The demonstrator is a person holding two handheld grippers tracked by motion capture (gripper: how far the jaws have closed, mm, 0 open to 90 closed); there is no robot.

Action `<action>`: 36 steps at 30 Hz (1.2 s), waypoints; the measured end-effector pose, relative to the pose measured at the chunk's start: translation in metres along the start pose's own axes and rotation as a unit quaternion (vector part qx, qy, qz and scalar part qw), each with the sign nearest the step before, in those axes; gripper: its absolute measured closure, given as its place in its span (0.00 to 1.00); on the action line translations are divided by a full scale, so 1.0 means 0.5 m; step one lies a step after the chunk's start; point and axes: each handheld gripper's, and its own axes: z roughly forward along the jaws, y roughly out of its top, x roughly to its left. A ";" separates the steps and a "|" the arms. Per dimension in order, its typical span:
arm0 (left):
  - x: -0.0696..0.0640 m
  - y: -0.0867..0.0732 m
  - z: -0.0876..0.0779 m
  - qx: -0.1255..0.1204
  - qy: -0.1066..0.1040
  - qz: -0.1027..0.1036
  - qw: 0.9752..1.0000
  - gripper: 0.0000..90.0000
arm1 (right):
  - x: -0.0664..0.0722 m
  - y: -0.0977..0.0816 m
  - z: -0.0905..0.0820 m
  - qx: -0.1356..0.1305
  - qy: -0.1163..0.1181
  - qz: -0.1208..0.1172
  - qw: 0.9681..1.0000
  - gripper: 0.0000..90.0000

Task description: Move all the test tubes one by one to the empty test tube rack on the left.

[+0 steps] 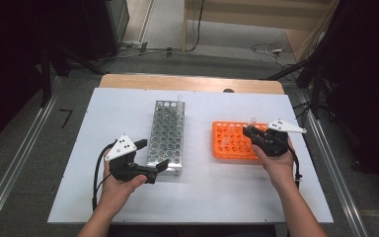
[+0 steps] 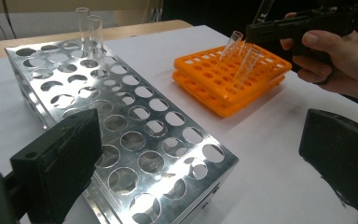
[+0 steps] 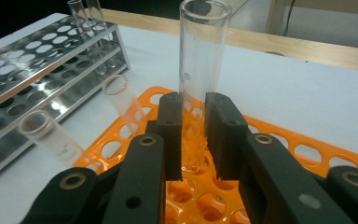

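A clear glass test tube [image 3: 200, 56] stands upright between the jaws of my right gripper [image 3: 193, 107], which is shut on it over the orange tube rack [image 3: 284, 140]. The tube's rounded bottom hangs close above the rack's holes. Two more empty tubes [image 3: 121, 102] lean in that rack to the left of the jaws. In the high view my right gripper [image 1: 249, 131] is at the orange rack's [image 1: 232, 143] right end. My left gripper [image 1: 152, 155] is open at the near end of the metal rack [image 1: 168, 133], with nothing between its fingers.
Two glass tubes [image 2: 88, 32] stand at the far end of the metal rack [image 2: 121, 126]. The white board [image 1: 202, 192] lies on a wooden table, and its front strip is bare. Cables run across the floor behind the table.
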 end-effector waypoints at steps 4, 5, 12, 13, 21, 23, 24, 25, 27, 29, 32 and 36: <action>-0.003 0.000 0.002 0.001 -0.001 0.000 1.000 0.00 | 0.002 0.000 -0.017 -0.002 0.012 0.004 1.000 0.82; -0.003 0.000 0.002 0.001 -0.002 0.001 1.000 0.00 | 0.003 0.000 -0.022 -0.003 0.016 0.004 1.000 0.82; -0.009 0.002 0.003 0.000 -0.002 0.005 1.000 0.00 | 0.020 -0.004 -0.043 -0.002 0.032 -0.003 0.999 0.82; -0.010 0.002 0.003 0.000 0.000 0.005 1.000 0.00 | 0.023 -0.004 -0.046 -0.002 0.036 -0.004 0.999 0.82; -0.015 0.004 0.003 -0.004 0.000 0.004 1.000 0.00 | 0.056 -0.009 -0.067 -0.001 0.061 -0.016 0.998 0.82; -0.017 0.004 0.003 -0.004 -0.001 0.006 1.000 0.00 | 0.066 -0.012 -0.070 0.000 0.068 -0.021 0.997 0.82; -0.018 0.005 0.004 -0.006 -0.001 0.004 1.000 0.00 | 0.071 -0.014 -0.073 0.002 0.071 -0.023 0.997 0.82; -0.019 0.005 0.004 -0.006 -0.001 0.005 1.000 0.00 | 0.076 -0.016 -0.074 0.003 0.076 -0.025 0.997 0.82; -0.021 0.006 0.004 -0.005 -0.002 0.007 1.000 0.00 | 0.088 -0.021 -0.077 0.006 0.084 -0.028 0.996 0.82; -0.024 0.006 0.005 -0.006 -0.003 0.009 1.000 0.00 | 0.099 -0.025 -0.079 0.008 0.091 -0.033 0.995 0.82; -0.030 0.007 0.008 -0.007 -0.007 0.010 1.000 0.00 | 0.115 -0.030 -0.080 0.013 0.104 -0.036 0.994 0.82; -0.039 0.009 0.011 -0.006 -0.013 0.013 1.000 0.00 | 0.139 -0.032 -0.075 0.017 0.118 -0.047 0.992 0.82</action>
